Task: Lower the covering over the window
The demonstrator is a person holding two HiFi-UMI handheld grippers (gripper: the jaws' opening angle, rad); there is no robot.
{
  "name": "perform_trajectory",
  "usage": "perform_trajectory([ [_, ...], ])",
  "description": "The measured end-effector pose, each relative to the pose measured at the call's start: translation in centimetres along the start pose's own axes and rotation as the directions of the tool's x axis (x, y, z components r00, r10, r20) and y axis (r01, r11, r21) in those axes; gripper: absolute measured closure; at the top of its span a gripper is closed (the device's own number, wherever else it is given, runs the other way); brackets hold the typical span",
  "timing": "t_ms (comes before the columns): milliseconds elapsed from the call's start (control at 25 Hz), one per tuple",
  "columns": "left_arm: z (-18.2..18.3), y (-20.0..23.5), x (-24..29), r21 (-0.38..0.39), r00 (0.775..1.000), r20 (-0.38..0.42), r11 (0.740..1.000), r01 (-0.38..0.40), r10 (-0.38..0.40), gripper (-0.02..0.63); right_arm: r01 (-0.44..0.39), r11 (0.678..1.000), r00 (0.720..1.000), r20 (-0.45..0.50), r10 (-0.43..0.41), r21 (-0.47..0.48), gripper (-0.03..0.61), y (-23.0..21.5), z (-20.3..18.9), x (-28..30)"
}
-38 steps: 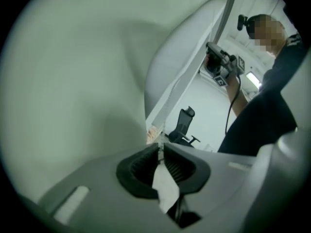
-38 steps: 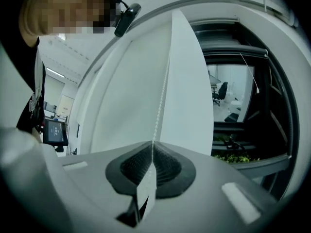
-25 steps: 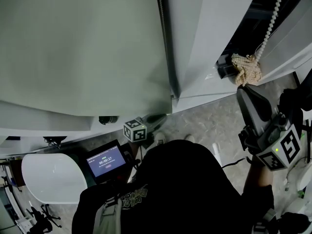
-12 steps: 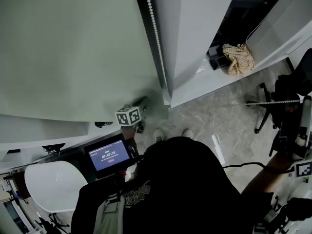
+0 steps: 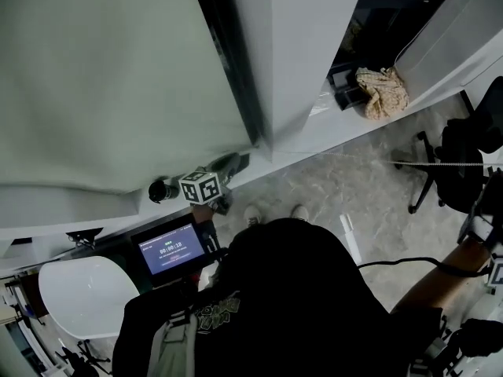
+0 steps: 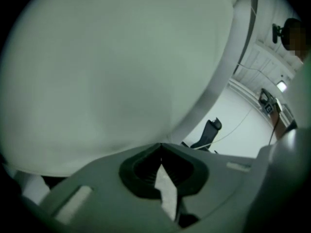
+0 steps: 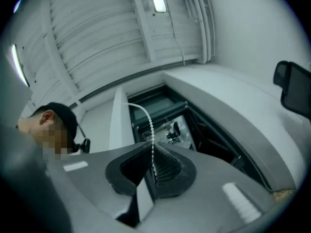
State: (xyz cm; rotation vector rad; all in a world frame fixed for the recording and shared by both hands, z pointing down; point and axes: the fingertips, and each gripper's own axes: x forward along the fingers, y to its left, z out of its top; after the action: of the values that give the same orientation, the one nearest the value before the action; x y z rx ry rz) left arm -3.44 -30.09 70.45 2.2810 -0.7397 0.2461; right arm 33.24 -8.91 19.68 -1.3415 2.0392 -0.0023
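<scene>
A grey-green roller blind (image 5: 118,77) fills the left half of the head view and most of the left gripper view as the blind (image 6: 107,72). My left gripper (image 5: 234,163) is shut, its tips (image 6: 160,144) right against the blind's lower edge; I cannot tell whether fabric is pinched. The white bead chain (image 5: 440,164) stretches taut and level toward the right edge of the head view. My right gripper (image 7: 153,148) is shut on the bead chain (image 7: 148,123), which runs up to the blind's housing; in the head view only its arm and marker cube show at the right edge.
A beige cloth (image 5: 381,93) lies on the white sill (image 5: 314,128) beside the dark window opening (image 5: 393,6). A black office chair (image 5: 452,159) stands under the chain. A lit tablet (image 5: 170,250) and a white round table (image 5: 86,289) sit low left.
My right gripper swung from beside the cloth at the sill out to the right edge, drawing the bead chain taut. The left gripper shifted slightly left along the blind's lower edge.
</scene>
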Motion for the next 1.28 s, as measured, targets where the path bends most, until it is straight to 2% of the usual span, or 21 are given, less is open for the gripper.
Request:
perform_trajectory([
  [80, -1.2, -2.8, -0.2, 0.021, 0.998, -0.012, 0.998, 0.065, -0.065, 0.618, -0.025, 1.000, 0.999, -0.022, 0.025, 0.009, 0.566, 0.3, -1.2, 0.3],
  [160, -1.9, -5.5, -0.4, 0.012, 0.992, -0.007, 0.992, 0.124, -0.124, 0.617, -0.069, 0.998, 0.992, -0.107, 0.070, 0.015, 0.566, 1.2, -4.9, 1.4],
  [280, -2.0, -9.6, -1.5, 0.002, 0.983, 0.058, 0.984, 0.176, -0.176, 0.617, -0.171, 0.984, 0.953, -0.245, 0.178, 0.047, 0.563, 3.4, -11.5, 3.3],
  [360, -1.1, -12.1, -2.9, 0.019, 0.976, 0.125, 0.984, 0.179, -0.180, 0.618, -0.223, 0.974, 0.934, -0.276, 0.227, 0.047, 0.560, 4.3, -13.9, 4.5],
  [480, 0.9, -15.1, -5.4, 0.048, 0.961, 0.227, 0.988, 0.149, -0.157, 0.618, -0.263, 0.965, 0.910, -0.332, 0.250, 0.009, 0.542, 4.3, -17.2, 6.1],
  [560, 1.7, -16.8, -6.9, 0.059, 0.950, 0.285, 0.991, 0.117, -0.129, 0.618, -0.284, 0.956, 0.882, -0.371, 0.290, 0.072, 0.509, 3.9, -19.9, 6.2],
  [680, 1.6, -18.5, -9.1, 0.065, 0.943, 0.322, 0.995, 0.070, -0.087, 0.618, -0.266, 0.943, 0.851, -0.411, 0.327, 0.200, 0.510, 3.2, -23.8, 5.8],
  [840, 1.1, -19.4, -12.0, 0.080, 0.932, 0.359, 0.997, 0.020, -0.047, 0.617, -0.270, 0.938, 0.792, -0.504, 0.344, 0.217, 0.533, 4.8, -29.5, 4.1],
  [1000, -0.3, -20.7, -15.1, 0.087, 0.922, 0.383, 0.996, 0.018, -0.050, 0.618, -0.244, 0.928, 0.708, -0.602, 0.368, 0.280, 0.543, 10.1, -35.2, 0.0],
  [1120, -2.9, -22.6, -17.4, 0.106, 0.932, 0.353, 0.993, 0.050, -0.085, 0.618, -0.181, 0.913, 0.660, -0.643, 0.389, 0.367, 0.554, 14.9, -38.3, -3.8],
  [1200, -5.9, -24.6, -19.5, 0.115, 0.942, 0.314, 0.990, 0.087, -0.120, 0.618, -0.125, 0.886, 0.646, -0.641, 0.414, 0.446, 0.569, 18.3, -39.8, -6.4],
  [1280, -8.8, -26.4, -22.4, 0.113, 0.946, 0.285, 0.986, 0.127, -0.154, 0.618, -0.066, 0.841, 0.651, -0.616, 0.444, 0.537, 0.571, 21.8, -40.8, -8.9],
])
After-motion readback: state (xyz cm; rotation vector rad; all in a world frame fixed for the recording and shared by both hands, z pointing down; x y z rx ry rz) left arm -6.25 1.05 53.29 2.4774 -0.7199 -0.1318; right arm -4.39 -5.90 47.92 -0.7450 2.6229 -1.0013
